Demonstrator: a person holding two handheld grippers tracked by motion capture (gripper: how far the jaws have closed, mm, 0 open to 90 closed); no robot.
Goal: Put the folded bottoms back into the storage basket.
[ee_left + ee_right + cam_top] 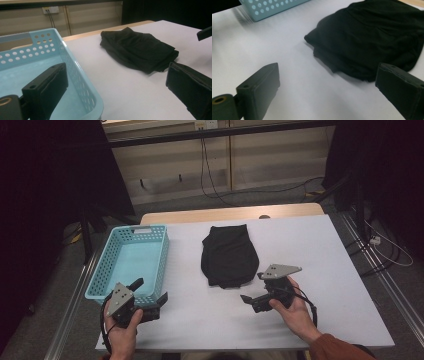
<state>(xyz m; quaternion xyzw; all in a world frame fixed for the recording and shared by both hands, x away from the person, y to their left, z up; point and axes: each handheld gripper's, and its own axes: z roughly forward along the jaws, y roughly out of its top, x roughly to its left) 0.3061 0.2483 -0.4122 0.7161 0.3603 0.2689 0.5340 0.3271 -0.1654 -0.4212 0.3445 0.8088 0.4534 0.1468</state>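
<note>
Folded black garment (229,256) lies on the bench (320,270), apparently untouched; blue basket (131,261) holds nothing. Left gripper (151,295) and right gripper (254,290) fingers released; the whole transfer remains.

Ahead of our right gripper (254,292), jaws spread wide, bare table (310,245) runs up to the near edge of the folded black cloth (229,256), with nothing between. To that gripper's right the table lies open as far as its edge. Between our two grippers we have a broad strip of bare table. Our left gripper (150,292), also spread wide, straddles the near right corner of the blue basket (107,254): one jaw hangs over the basket's hollow, the other over open table, so the perforated wall blocks any low move forward.
</note>
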